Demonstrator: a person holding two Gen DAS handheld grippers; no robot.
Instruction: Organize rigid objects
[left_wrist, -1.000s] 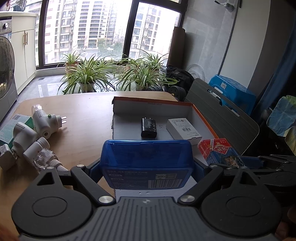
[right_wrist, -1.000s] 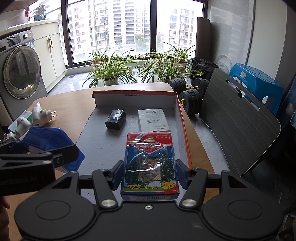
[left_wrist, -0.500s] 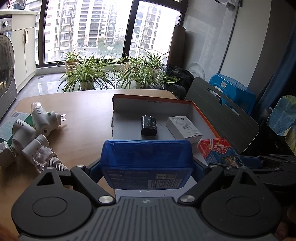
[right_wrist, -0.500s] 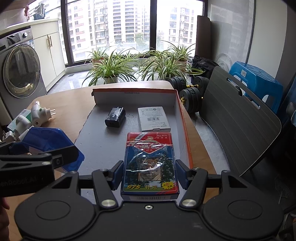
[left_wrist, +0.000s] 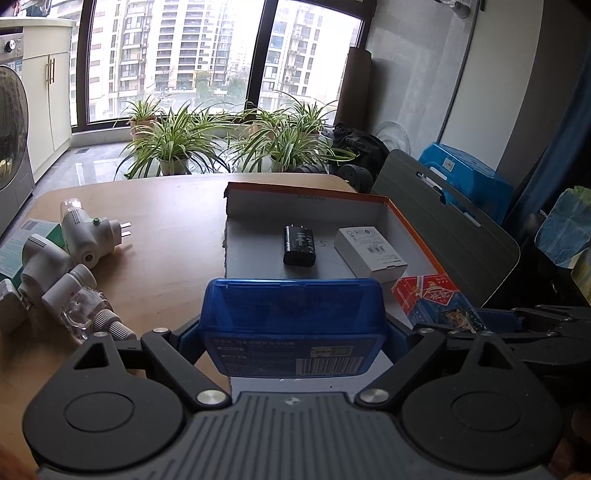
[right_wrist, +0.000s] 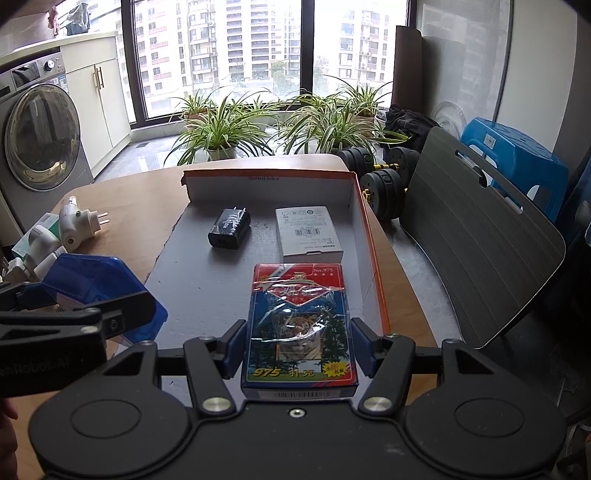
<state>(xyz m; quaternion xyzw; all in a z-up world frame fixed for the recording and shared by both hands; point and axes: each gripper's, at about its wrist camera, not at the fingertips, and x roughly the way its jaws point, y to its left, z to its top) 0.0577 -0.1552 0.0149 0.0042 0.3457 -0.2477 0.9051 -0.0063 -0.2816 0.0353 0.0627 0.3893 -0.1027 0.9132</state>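
My left gripper is shut on a translucent blue plastic case, held over the near left edge of a shallow cardboard tray with an orange rim. My right gripper is shut on a red and blue pack of playing cards, held above the tray's near right part. Inside the tray lie a black charger plug and a white box. The blue case and the left gripper show at the left of the right wrist view.
White plug-in devices and a small clear bottle lie on the wooden table left of the tray. A dark grey chair back stands at the table's right edge. Potted plants, dumbbells and a washing machine lie beyond.
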